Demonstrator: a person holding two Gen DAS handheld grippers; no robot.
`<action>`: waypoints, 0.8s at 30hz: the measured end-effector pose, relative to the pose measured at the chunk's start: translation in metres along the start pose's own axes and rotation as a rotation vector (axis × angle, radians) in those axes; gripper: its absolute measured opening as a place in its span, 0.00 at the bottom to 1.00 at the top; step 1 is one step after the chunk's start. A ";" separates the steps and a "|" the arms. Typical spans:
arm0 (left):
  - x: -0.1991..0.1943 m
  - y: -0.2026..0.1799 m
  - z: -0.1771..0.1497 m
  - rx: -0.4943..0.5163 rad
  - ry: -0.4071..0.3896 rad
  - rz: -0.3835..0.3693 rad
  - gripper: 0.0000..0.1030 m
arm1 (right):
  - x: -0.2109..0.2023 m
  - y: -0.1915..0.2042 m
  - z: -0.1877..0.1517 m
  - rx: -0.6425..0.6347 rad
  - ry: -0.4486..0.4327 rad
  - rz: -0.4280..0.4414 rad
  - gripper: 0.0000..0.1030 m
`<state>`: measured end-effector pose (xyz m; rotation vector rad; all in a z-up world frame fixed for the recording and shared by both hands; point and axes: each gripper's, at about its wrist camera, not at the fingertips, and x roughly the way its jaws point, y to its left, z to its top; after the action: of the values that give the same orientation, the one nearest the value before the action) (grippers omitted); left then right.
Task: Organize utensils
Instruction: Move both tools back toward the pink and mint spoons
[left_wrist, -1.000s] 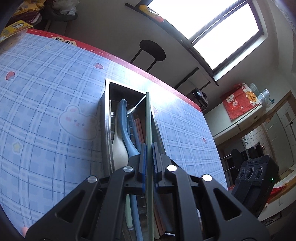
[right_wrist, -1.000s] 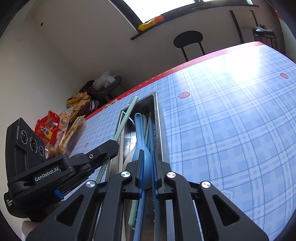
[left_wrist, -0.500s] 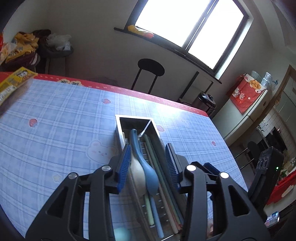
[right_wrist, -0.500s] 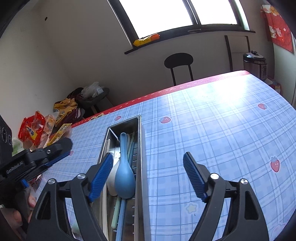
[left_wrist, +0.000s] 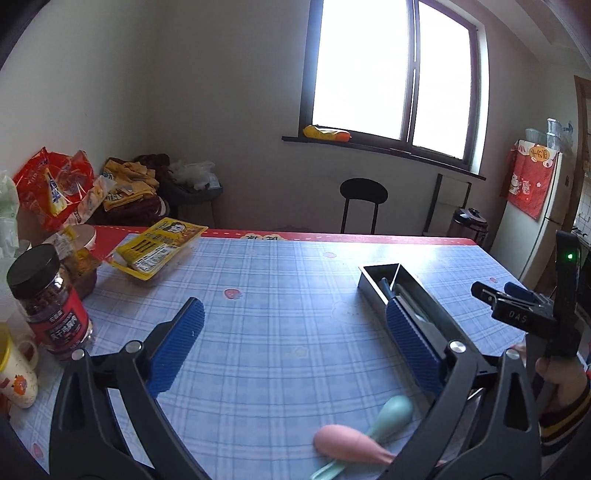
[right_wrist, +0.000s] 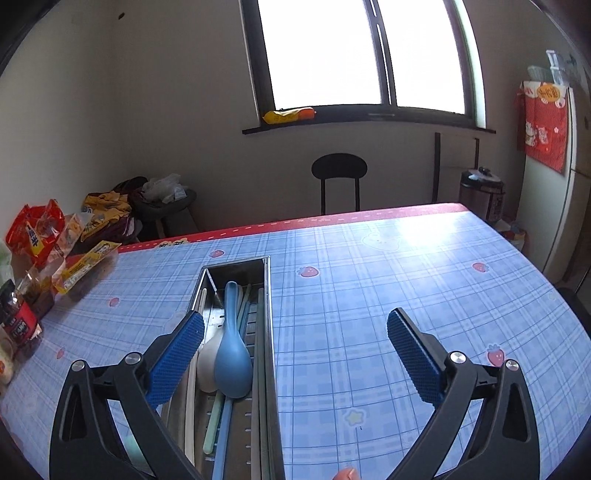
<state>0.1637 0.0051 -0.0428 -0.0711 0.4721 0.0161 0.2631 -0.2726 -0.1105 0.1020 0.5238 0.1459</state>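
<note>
On the blue checked tablecloth (right_wrist: 369, 295), a long steel utensil tray (right_wrist: 269, 332) is lying with its far end toward the window. Inside it a blue spoon (right_wrist: 232, 354) is resting bowl-near on top of a white spoon (right_wrist: 207, 365), with pale green and blue chopsticks (right_wrist: 243, 314) lying lengthwise beside and beneath them. Over the near part of the tray, the right gripper (right_wrist: 295, 354) is hanging with its jaws opening wide; its left pad is sitting over the tray's left rim and its right pad is standing above bare cloth well to the right, and nothing is being pressed between them.

Off to the left of the tray, the left gripper (left_wrist: 295, 343) is likewise spreading, jaws opening wide over bare cloth and clamping nothing. In the left wrist view its right pad is overlapping the tray (left_wrist: 373, 280), which is running away toward the far right. Near that gripper's lower edge, a pink spoon (left_wrist: 351, 443) is lying across a mint green spoon (left_wrist: 391, 410) on the cloth, just left of the tray's near end. At the right edge of that view a hand (left_wrist: 561, 380) in a striped sleeve is gripping the handle of the other tool.

Along the table's left side, a dark jar with a red label (left_wrist: 51, 306), a yellow snack packet (left_wrist: 159, 251) and red snack bags (left_wrist: 51, 184) are sitting well apart from the tray
</note>
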 end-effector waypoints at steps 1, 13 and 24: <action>-0.006 0.005 -0.006 0.002 -0.001 -0.006 0.94 | -0.004 0.004 -0.004 -0.018 -0.001 0.006 0.94; -0.041 0.031 -0.076 0.098 -0.047 -0.051 0.94 | -0.066 0.038 -0.055 0.082 -0.015 0.189 0.94; -0.049 0.041 -0.083 0.074 -0.074 -0.087 0.94 | -0.082 0.080 -0.081 -0.087 -0.050 0.081 0.94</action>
<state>0.0808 0.0405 -0.0966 -0.0183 0.3949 -0.0841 0.1432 -0.2028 -0.1291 0.0416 0.4632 0.2447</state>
